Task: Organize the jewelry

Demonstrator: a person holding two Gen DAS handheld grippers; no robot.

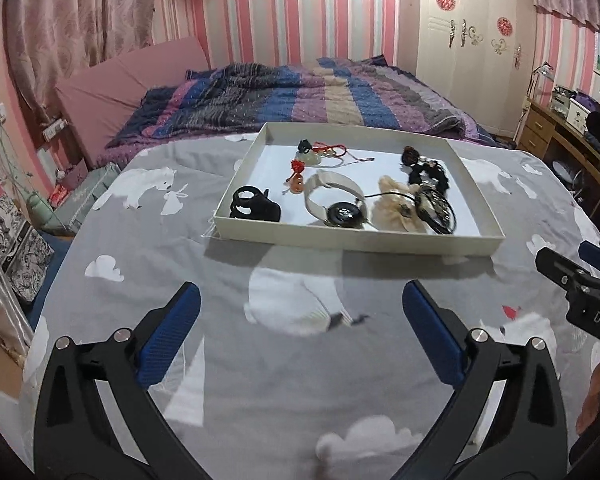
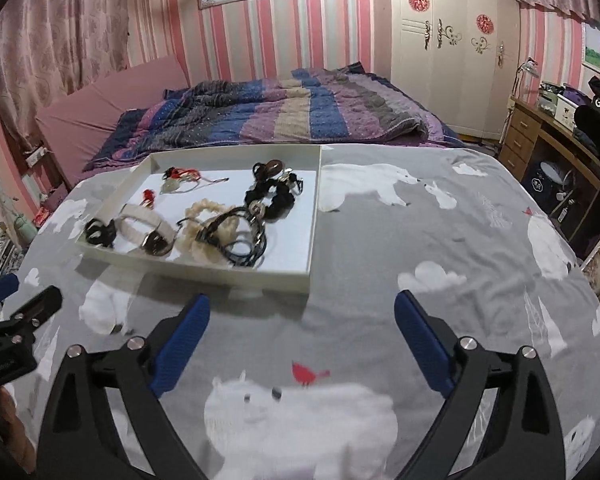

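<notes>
A shallow white tray (image 1: 356, 243) is set on a grey bear-print cloth (image 1: 228, 264), and the jewelry is gathered inside it: a watch (image 1: 342, 204) with a pale strap near the front wall, a black clip (image 1: 254, 205) to its left, a cream scrunchie (image 1: 396, 208) and black cords (image 1: 436, 208) to its right, and red-corded pendants (image 1: 320, 152) toward the back. The left gripper (image 1: 300, 332) is held above the cloth just short of the tray, its jaws spread wide with nothing between them. The right gripper (image 2: 302, 340) is held likewise, off the tray's near right corner, jaws wide apart and empty.
</notes>
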